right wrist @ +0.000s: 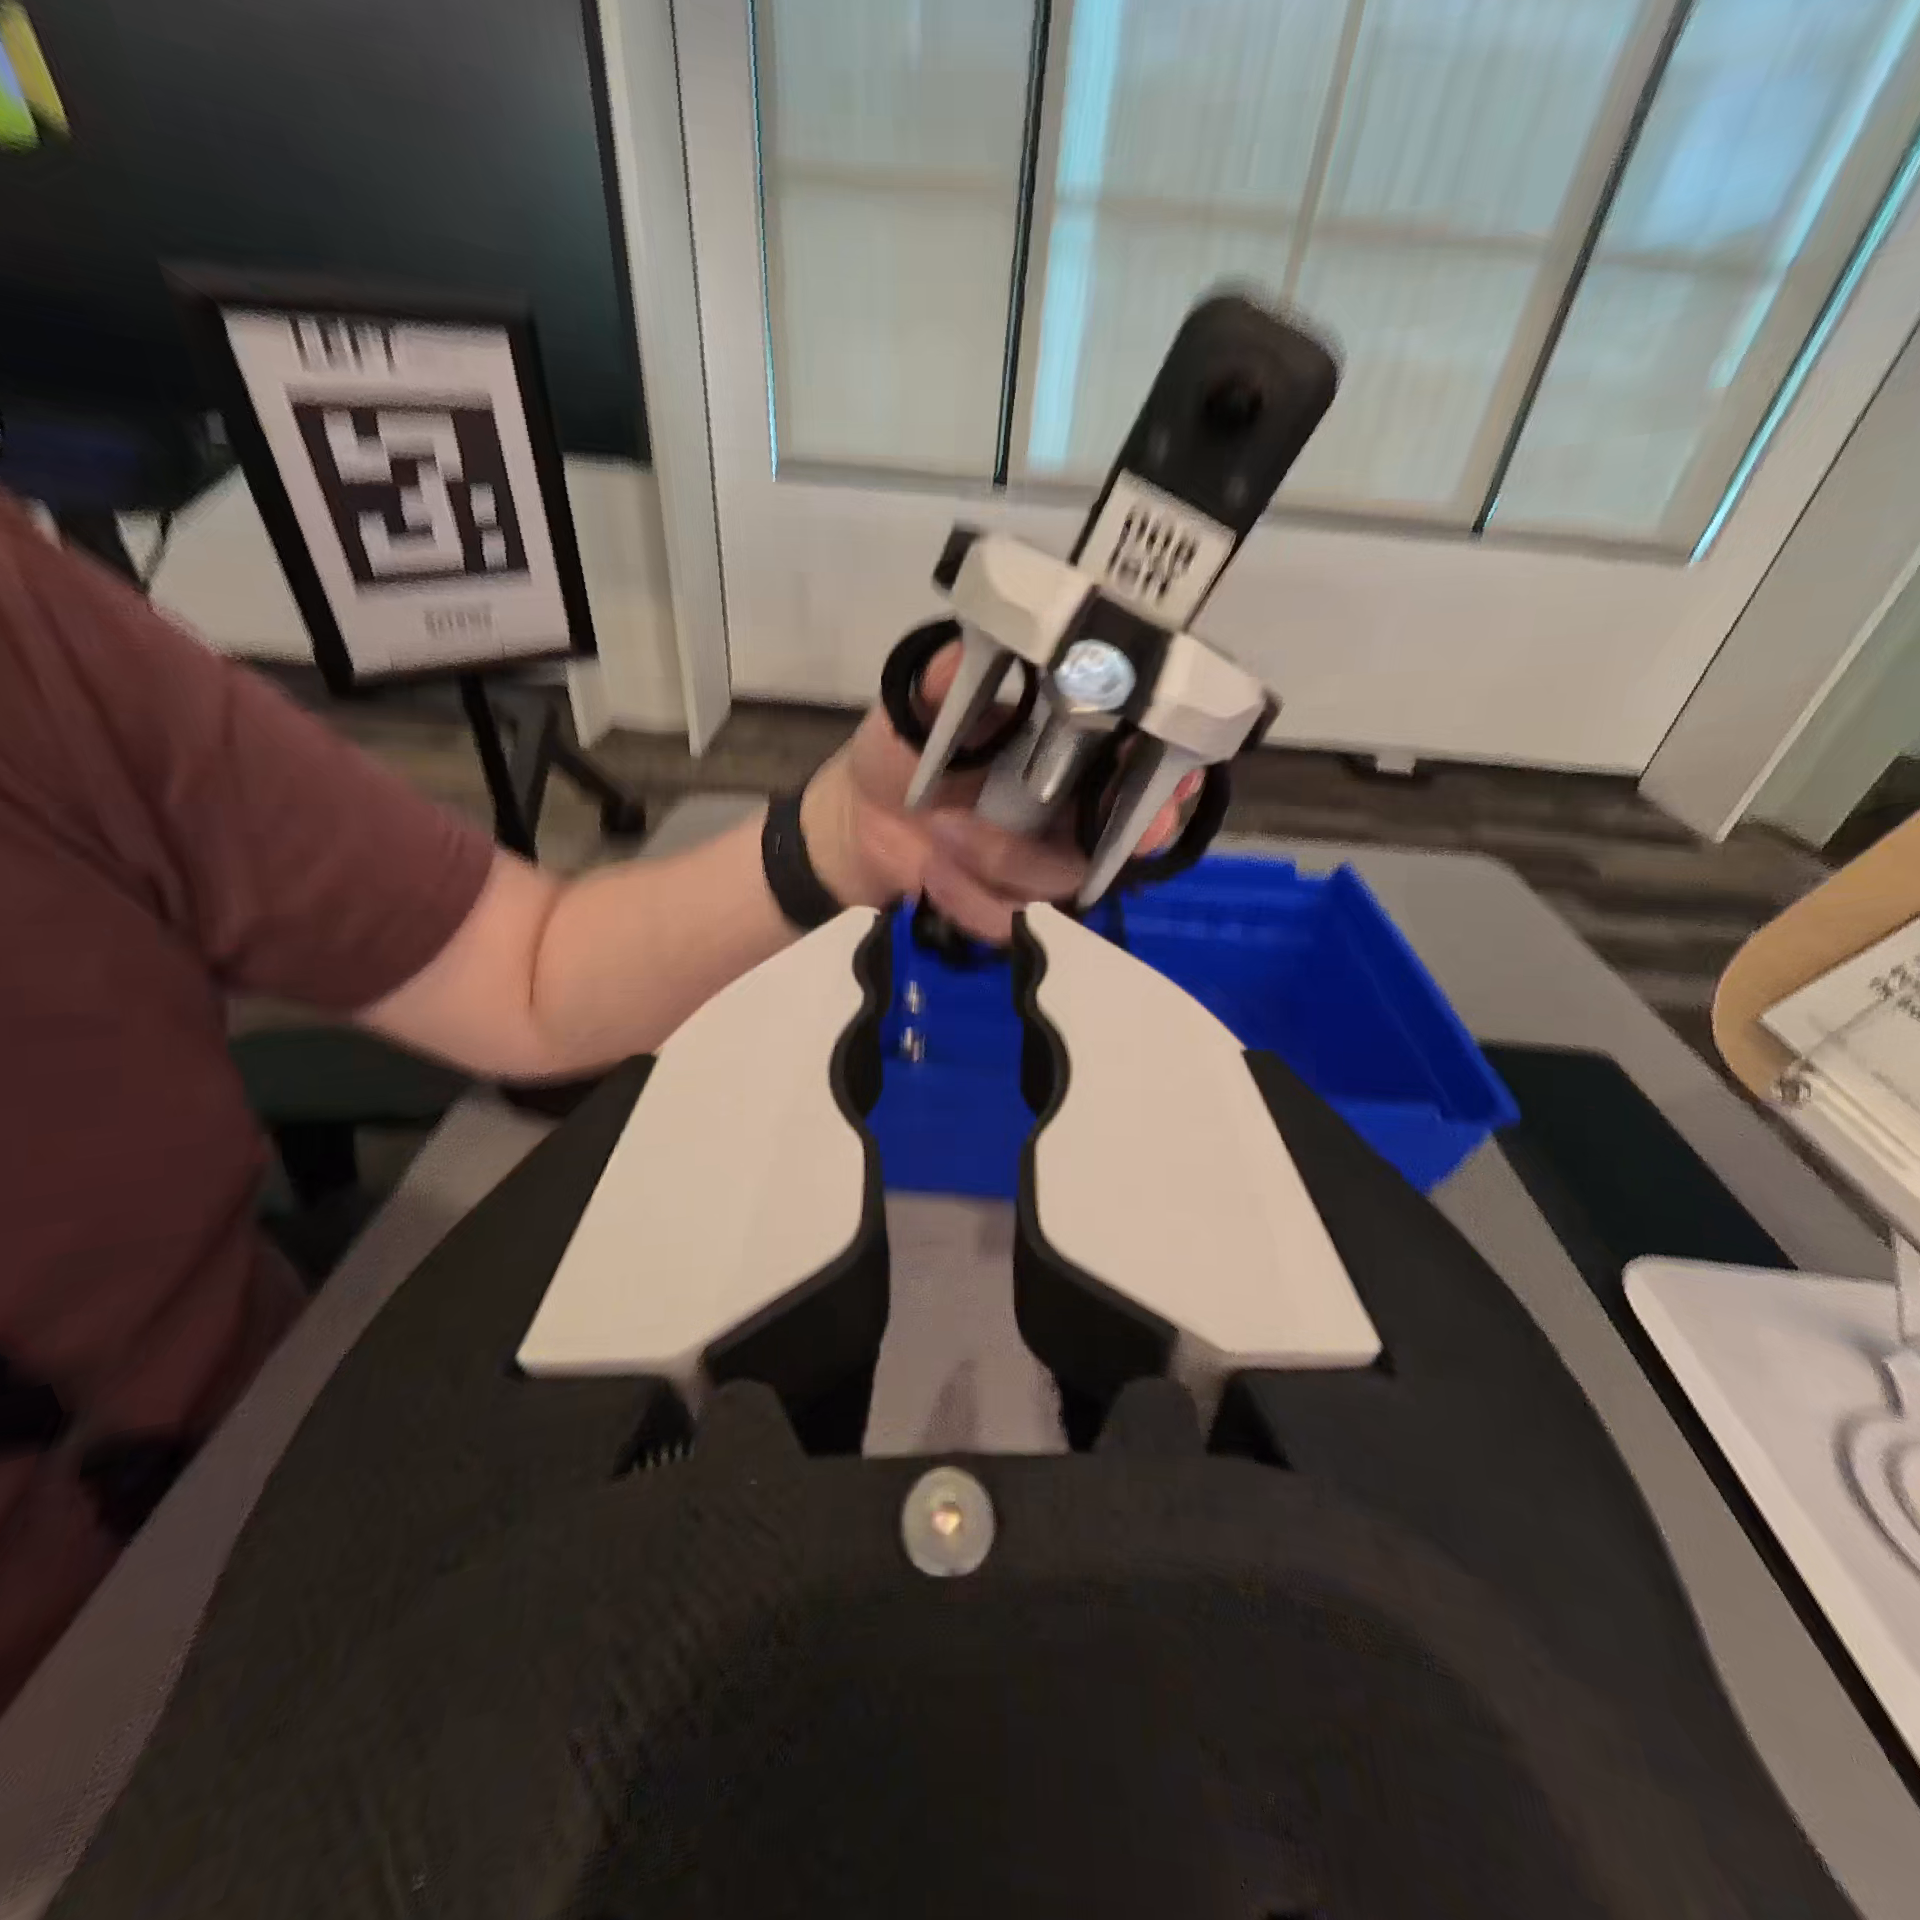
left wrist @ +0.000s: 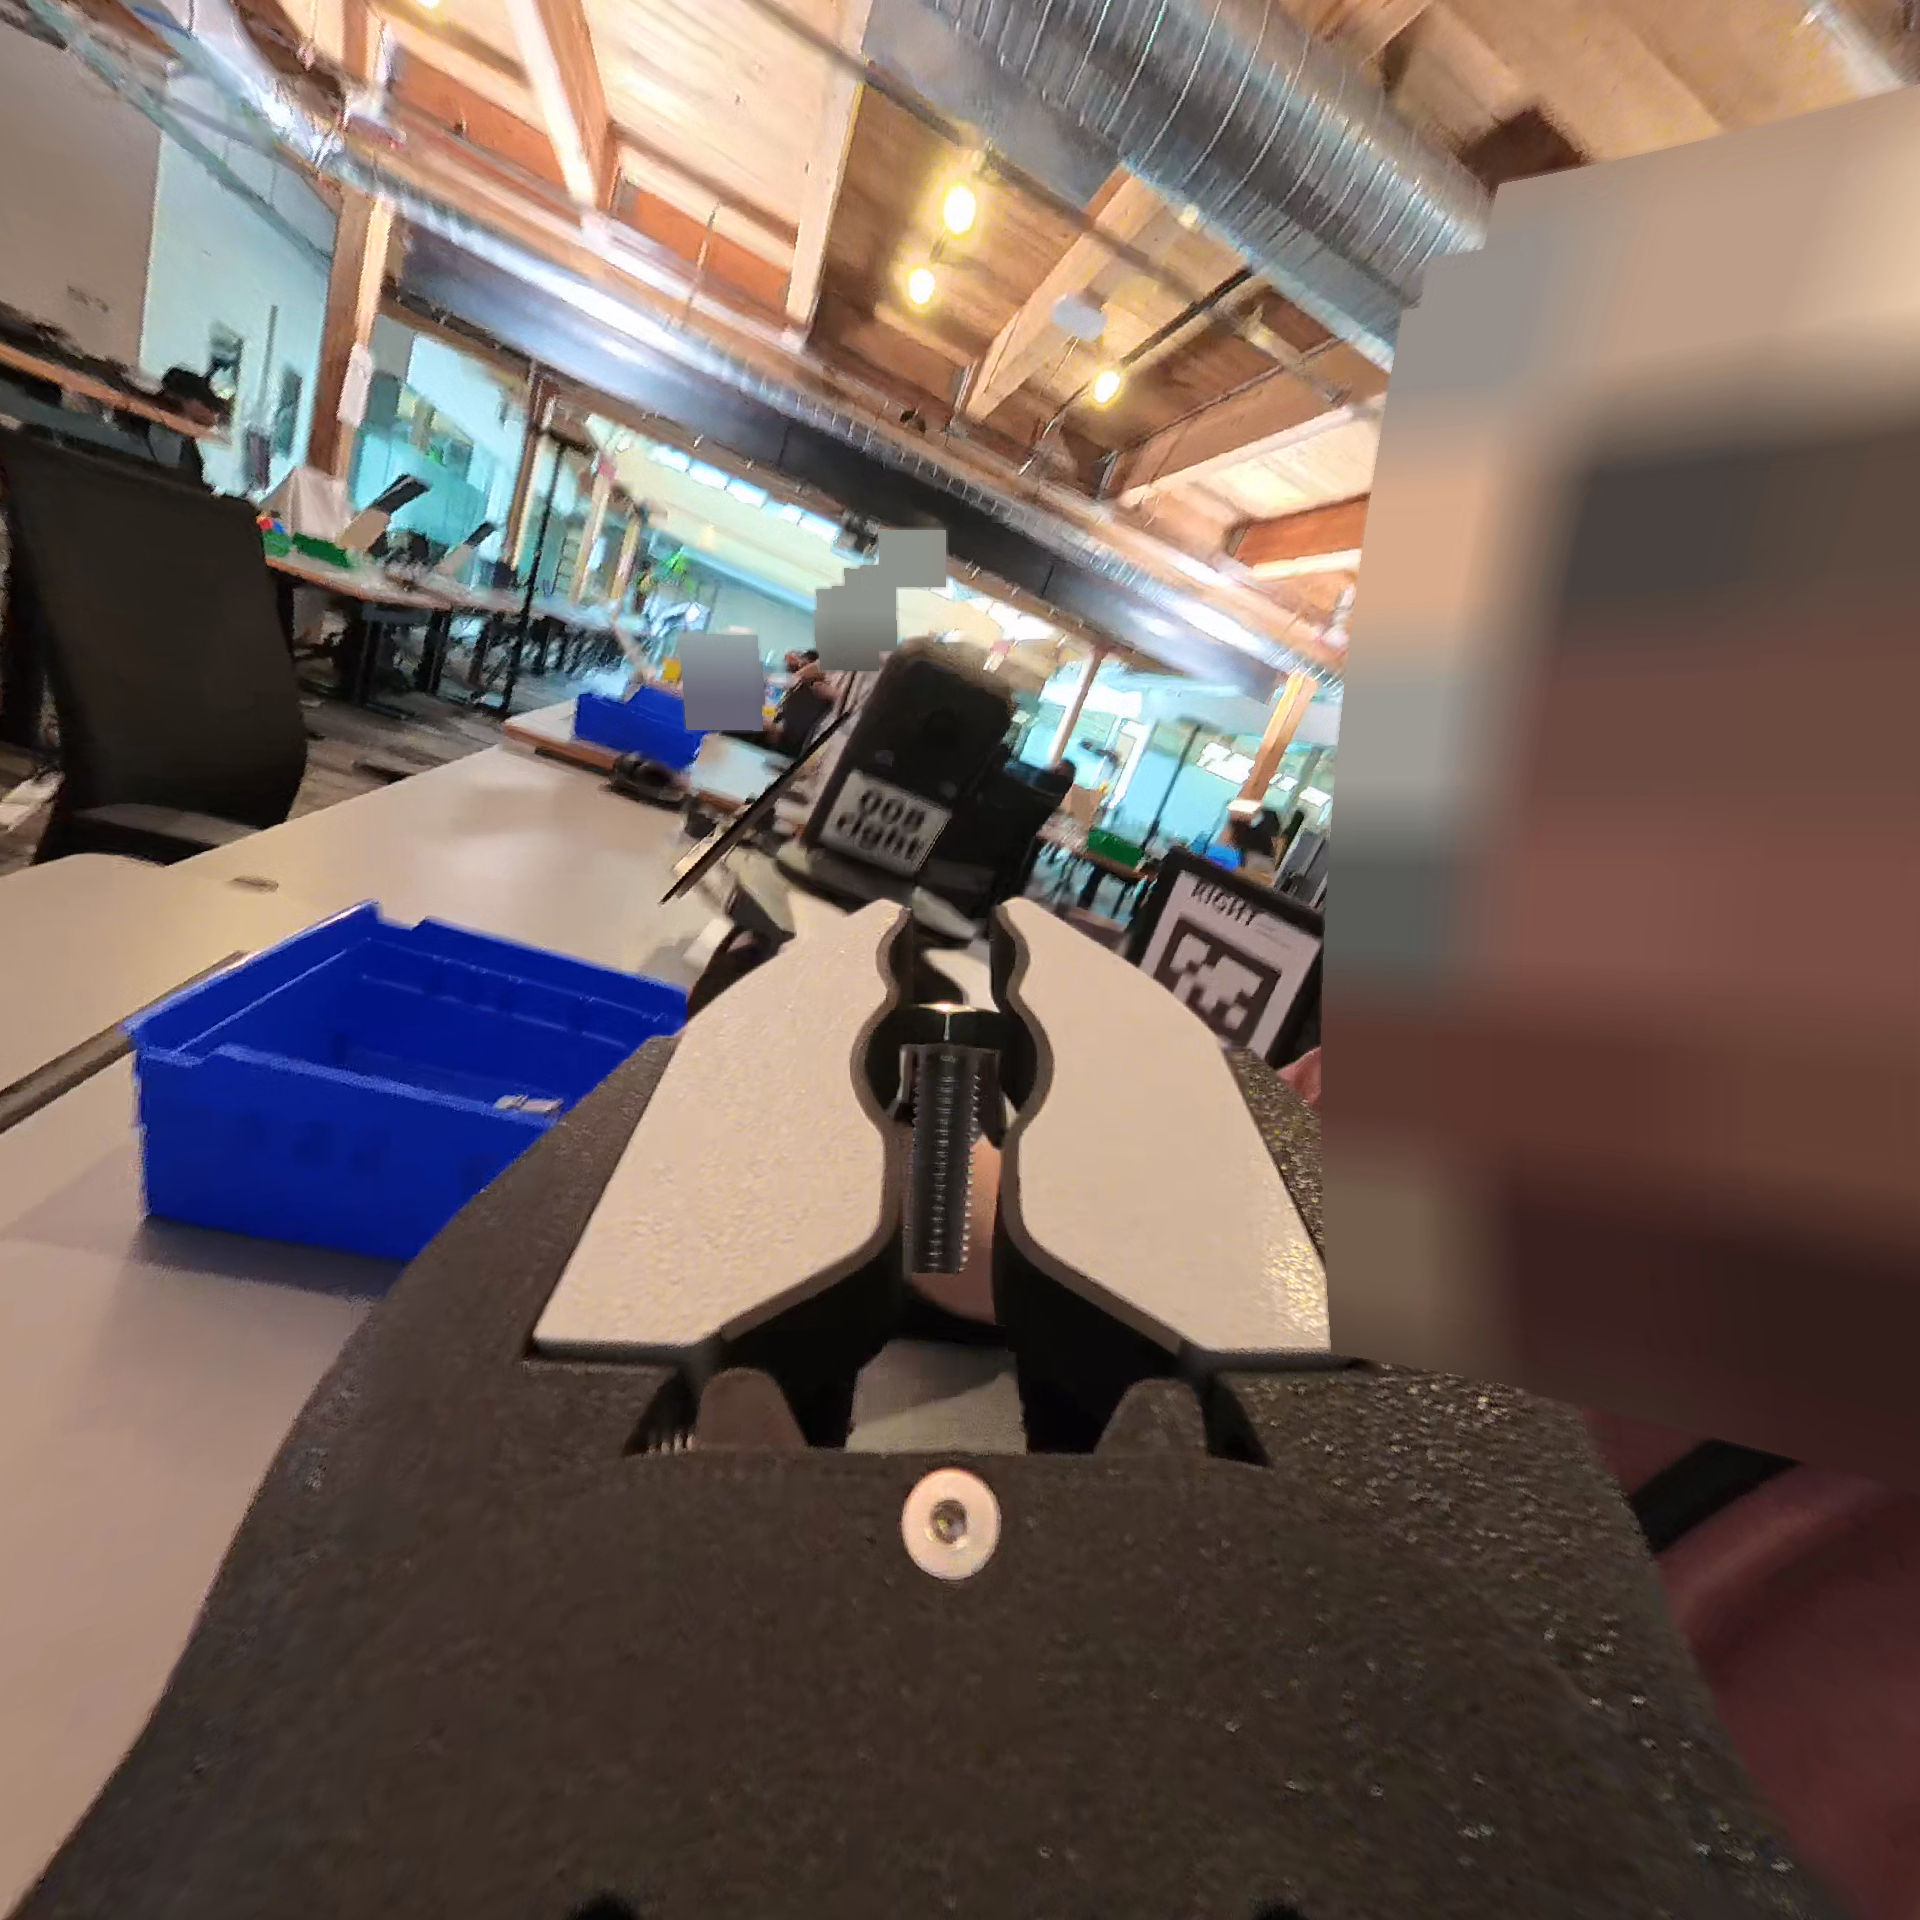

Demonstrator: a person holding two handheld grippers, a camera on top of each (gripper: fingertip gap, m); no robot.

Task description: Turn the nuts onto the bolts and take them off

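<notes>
Steel bolt [left wrist: 940,1153], rigid, smooth and likely slippery, sits pinched by its hex head between the left gripper [left wrist: 948,920] fingers above the tabletop [left wrist: 83,1351], while the empty right gripper [right wrist: 948,920] fingers stand slightly parted.

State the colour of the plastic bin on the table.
Bright blue bin; the left wrist view shows it best.

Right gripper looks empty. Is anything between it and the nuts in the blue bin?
Partly. The left gripper, holding the bolt, and the hand hang above the bin, just beyond the right gripper. The nuts show through its gap, uncovered.
</notes>
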